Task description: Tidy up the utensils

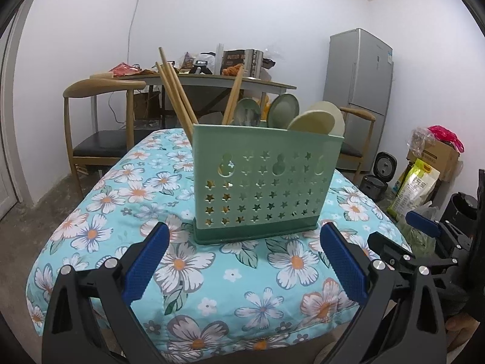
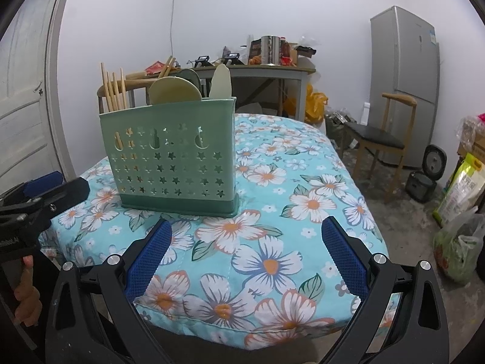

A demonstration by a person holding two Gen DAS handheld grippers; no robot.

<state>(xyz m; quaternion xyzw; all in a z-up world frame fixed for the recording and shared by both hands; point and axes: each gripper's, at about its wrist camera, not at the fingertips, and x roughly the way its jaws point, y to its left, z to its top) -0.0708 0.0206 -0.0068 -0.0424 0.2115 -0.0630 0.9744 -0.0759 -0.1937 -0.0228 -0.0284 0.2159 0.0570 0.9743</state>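
Pictured: green utensil holder (image 1: 257, 188) standing upright on the flower-print cloth (image 1: 182, 261), a little back from the near edge of the counter and nearer its left side in the right wrist view. Loaded with wooden chopsticks (image 1: 175, 91) leaning out at the left end, and with spoons (image 1: 315, 119), green and cream, bowls up toward the right end. No loose utensils visible on the cloth, so the sorting looks largely done.

Left hand-held gripper (image 1: 242, 264) released, pads spread wide, empty, hovering over the near edge in front of the holder and clear of it. Right hand-held gripper (image 2: 245, 254) likewise released and empty, low over the near right part of the counter, well apart from the holder.

Risks from here: tall, narrow holder on soft padded cloth, top-heavy with long chopsticks; a nudge to its front wall or a snag on a leaning chopstick could tip it backward or sideways. Cloth free to slide or bunch if a finger drags across it, taking the holder along. Splayed chopsticks easy to knock out during any reach over the rim.

Hidden or unclear: inner dividers and the lower ends of everything inside, screened by the star-punched wall; exact spoon count hard to settle, possibly three or four, since the bowls overlap. Far edge of the counter behind the holder blocked. Person shown only as fingers on a grip handle at the frame edge.
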